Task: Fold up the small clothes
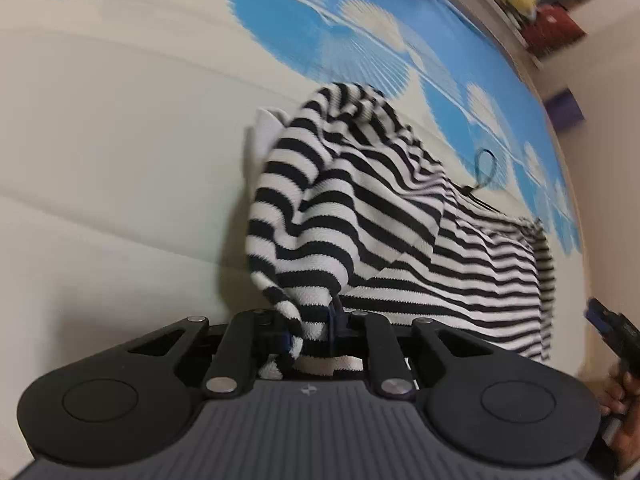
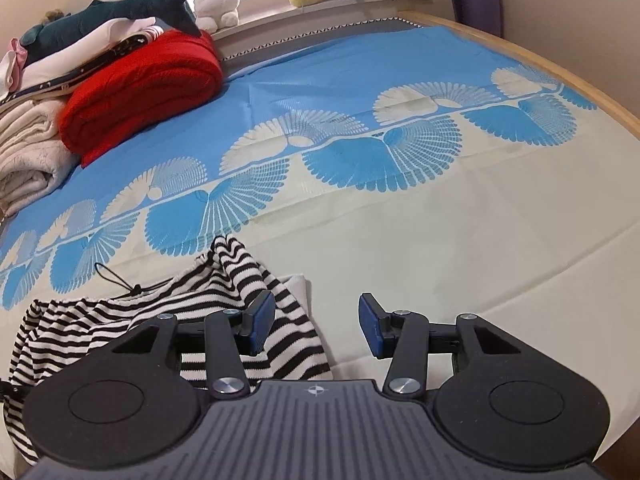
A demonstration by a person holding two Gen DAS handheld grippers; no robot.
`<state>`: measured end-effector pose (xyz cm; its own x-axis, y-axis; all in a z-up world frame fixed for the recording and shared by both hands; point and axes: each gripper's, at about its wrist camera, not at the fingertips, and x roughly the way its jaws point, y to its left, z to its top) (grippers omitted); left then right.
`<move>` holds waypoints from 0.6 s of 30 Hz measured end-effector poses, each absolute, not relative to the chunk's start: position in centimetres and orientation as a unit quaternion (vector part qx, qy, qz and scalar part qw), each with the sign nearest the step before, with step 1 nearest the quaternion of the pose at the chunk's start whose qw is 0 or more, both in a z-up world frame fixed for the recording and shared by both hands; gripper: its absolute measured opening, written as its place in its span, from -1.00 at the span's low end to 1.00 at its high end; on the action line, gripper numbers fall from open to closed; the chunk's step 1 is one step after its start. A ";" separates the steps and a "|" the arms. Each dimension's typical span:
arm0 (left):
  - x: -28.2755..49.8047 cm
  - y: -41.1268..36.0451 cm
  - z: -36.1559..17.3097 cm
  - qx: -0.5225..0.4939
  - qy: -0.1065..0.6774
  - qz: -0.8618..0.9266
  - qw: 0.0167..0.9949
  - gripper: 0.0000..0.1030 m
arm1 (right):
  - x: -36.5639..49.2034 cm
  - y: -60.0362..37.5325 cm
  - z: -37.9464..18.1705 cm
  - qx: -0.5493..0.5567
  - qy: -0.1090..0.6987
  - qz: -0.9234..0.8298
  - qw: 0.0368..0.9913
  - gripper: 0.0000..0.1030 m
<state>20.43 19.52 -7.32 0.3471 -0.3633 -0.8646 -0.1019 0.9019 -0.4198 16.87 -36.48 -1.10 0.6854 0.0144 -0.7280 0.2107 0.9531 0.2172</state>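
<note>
Left gripper: clamped on a bunched edge of the striped garment, which rises in a fold from the pinch.
Right gripper: jaws apart, nothing between them, just beside the garment's right edge.
Striped garment: black and white, crumpled on the cream part of the bedsheet; a black drawstring trails from it.
Bedsheet: blue with cream fan motifs, covering the bed.
Far side: red blanket, cream blankets, shark plush.
</note>
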 end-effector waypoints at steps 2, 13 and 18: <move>19.8 20.1 -6.7 -0.166 0.563 -0.042 0.808 -0.70 | 16.9 -36.2 -1.1 0.146 0.390 -0.055 0.907 -0.06; 19.6 16.7 -1.8 -0.206 0.504 -0.109 0.832 -0.73 | 16.9 -36.9 -0.8 0.163 0.383 -0.053 0.908 -0.06; 20.6 10.4 1.5 -0.226 0.481 -0.229 0.816 -0.73 | 17.2 -37.4 -0.8 0.181 0.374 -0.057 0.908 -0.06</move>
<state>20.60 10.39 1.54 0.4324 -0.5910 -0.6810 0.1564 0.7930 -0.5889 17.17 -37.39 -0.76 0.7133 0.0329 -0.7001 0.2385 0.9279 0.2865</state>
